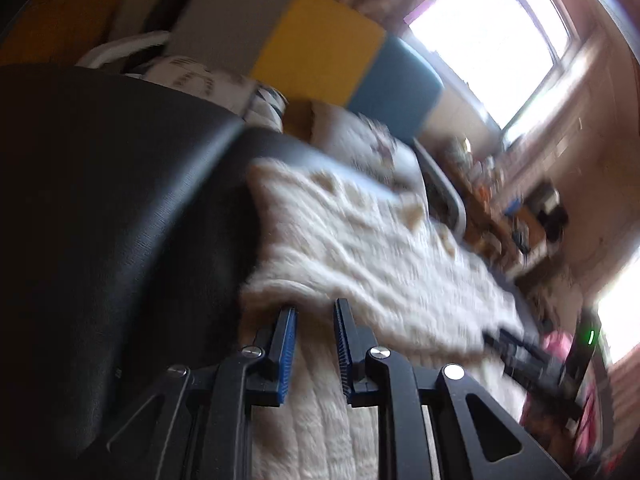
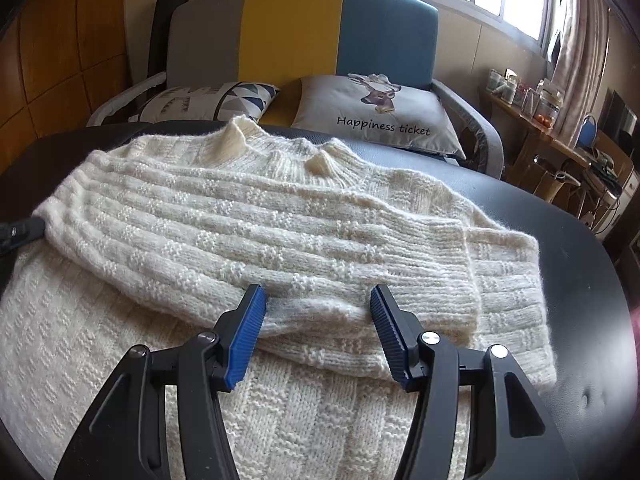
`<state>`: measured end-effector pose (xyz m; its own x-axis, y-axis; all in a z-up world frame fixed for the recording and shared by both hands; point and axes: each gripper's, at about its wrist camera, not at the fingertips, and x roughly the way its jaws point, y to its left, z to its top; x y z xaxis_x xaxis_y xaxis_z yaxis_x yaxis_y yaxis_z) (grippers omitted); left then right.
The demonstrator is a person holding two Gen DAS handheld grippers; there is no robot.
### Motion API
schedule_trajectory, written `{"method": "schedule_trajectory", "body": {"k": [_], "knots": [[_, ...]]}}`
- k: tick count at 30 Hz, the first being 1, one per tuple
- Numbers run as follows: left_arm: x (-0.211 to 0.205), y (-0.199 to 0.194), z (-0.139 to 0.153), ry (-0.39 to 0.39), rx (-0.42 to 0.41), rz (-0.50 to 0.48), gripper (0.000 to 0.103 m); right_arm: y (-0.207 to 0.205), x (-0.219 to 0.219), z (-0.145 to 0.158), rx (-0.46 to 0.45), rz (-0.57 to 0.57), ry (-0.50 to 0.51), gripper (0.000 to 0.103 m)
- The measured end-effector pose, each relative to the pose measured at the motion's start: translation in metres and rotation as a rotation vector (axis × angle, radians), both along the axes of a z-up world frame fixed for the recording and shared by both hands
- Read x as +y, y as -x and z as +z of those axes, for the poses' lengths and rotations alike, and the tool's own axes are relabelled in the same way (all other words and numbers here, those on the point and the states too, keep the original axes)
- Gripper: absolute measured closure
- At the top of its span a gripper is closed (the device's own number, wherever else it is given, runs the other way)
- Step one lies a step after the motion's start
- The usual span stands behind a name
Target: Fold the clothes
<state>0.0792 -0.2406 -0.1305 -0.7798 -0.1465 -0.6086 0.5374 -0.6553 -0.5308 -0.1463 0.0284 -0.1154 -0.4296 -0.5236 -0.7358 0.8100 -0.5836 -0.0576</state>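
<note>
A cream knit sweater (image 2: 280, 220) lies spread on the black padded table (image 2: 568, 248), collar toward the sofa, with one sleeve (image 2: 400, 264) folded across the chest. My right gripper (image 2: 317, 292) hovers open over the lower edge of that sleeve, touching nothing. At the sweater's left edge sits my left gripper (image 2: 18, 234). The left wrist view is blurred and rolled. There the left gripper (image 1: 314, 307) has its jaws narrowly apart at a fold of the sweater (image 1: 360, 232), and knit fills the gap. The right gripper (image 1: 520, 356) shows as a dark blur.
Behind the table stands a grey, yellow and blue sofa (image 2: 296, 28) with a deer cushion (image 2: 372, 108) and a patterned cushion (image 2: 208, 100). At the right, a wooden side table (image 2: 532, 120) carries jars, with cluttered furniture beyond. Bare black tabletop (image 1: 100, 200) lies left of the sweater.
</note>
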Motion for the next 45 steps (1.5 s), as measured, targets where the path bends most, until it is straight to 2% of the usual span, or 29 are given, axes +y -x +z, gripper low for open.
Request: {"method": "schedule_trajectory", "body": {"k": [4,8,12,16,18,20,23,27,30,33,35,37,39,41,42,43,44,45], "knots": [[-0.006,-0.007,-0.012,-0.067,-0.007,0.030,0.085,0.006,0.003,-0.002,-0.044,-0.006,0.019,0.042],[0.002,-0.013,0.003,-0.005,0.005,0.022,0.085,0.005,0.003,-0.001,-0.044,-0.005,0.014,0.041],[-0.006,-0.007,0.013,-0.025,0.026,0.016,0.082,0.005,0.004,0.006,-0.033,-0.008,0.018,0.041],[-0.009,0.007,0.006,-0.047,-0.049,0.001,0.082,0.004,0.003,0.021,-0.043,-0.004,0.067,0.041],[-0.003,0.012,0.002,-0.003,-0.101,0.002,0.082,0.002,-0.005,0.018,-0.019,0.010,0.035,0.041],[0.004,0.013,0.001,0.071,-0.171,0.030,0.095,0.001,-0.013,0.003,-0.024,0.016,-0.037,0.041],[0.003,0.014,0.010,0.078,-0.174,0.023,0.093,-0.001,-0.012,0.005,-0.014,0.021,-0.021,0.041],[0.005,0.015,0.044,0.138,-0.064,-0.008,0.086,0.001,-0.011,0.031,-0.007,0.047,0.054,0.041],[-0.001,0.034,0.056,0.131,-0.012,-0.056,0.084,0.004,-0.021,0.046,-0.003,0.074,0.079,0.041],[-0.008,0.062,0.048,0.108,-0.039,-0.088,0.084,0.008,-0.034,0.042,-0.004,0.076,0.053,0.041],[-0.011,0.075,0.032,0.074,-0.090,-0.101,0.084,0.011,-0.042,0.034,-0.018,0.063,0.023,0.041],[-0.015,0.081,0.016,0.072,-0.167,-0.090,0.084,0.015,-0.048,0.021,-0.057,0.053,-0.017,0.041],[-0.018,0.076,0.006,0.105,-0.201,-0.075,0.096,0.017,-0.053,0.000,-0.134,0.063,-0.061,0.041],[-0.021,0.064,0.009,0.097,-0.174,-0.082,0.094,0.013,-0.050,-0.002,-0.103,0.078,-0.028,0.040],[-0.023,0.056,0.013,0.094,-0.163,-0.082,0.093,0.013,-0.048,-0.001,-0.115,0.078,-0.015,0.040],[-0.024,0.046,0.018,0.098,-0.149,-0.077,0.088,0.014,-0.045,0.004,-0.138,0.068,0.019,0.040],[-0.026,0.035,0.024,0.109,-0.132,-0.067,0.082,0.011,-0.040,0.012,-0.167,0.081,0.075,0.040],[-0.027,0.023,0.029,0.121,-0.121,-0.059,0.082,0.008,-0.036,0.020,-0.193,0.096,0.129,0.040]]}}
